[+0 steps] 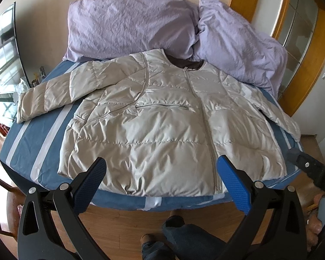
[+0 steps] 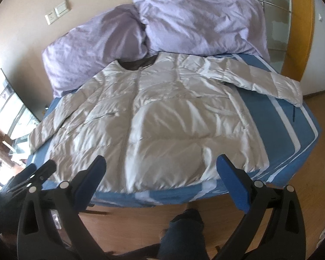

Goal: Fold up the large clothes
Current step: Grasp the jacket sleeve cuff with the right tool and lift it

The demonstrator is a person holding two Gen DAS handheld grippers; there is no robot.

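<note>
A shiny beige quilted puffer jacket point(image 1: 162, 117) lies front up and zipped on a blue striped bed point(image 1: 39, 134), collar toward the pillows. Its left sleeve point(image 1: 47, 95) and right sleeve point(image 1: 279, 117) stretch outward. The jacket also shows in the right wrist view point(image 2: 162, 117), with one sleeve point(image 2: 260, 80) reaching to the right. My left gripper point(image 1: 161, 169) is open and empty, held above the jacket's hem. My right gripper point(image 2: 161, 166) is open and empty, also above the hem. The right gripper's tip point(image 1: 303, 162) shows at the right edge of the left wrist view.
Two lilac pillows point(image 1: 132, 26) point(image 1: 238, 41) lean at the head of the bed. A wooden floor point(image 1: 123, 223) and the person's legs point(image 1: 184, 234) are below the bed's near edge. A glass cabinet point(image 1: 2, 65) stands left, a wooden door frame point(image 1: 303, 69) right.
</note>
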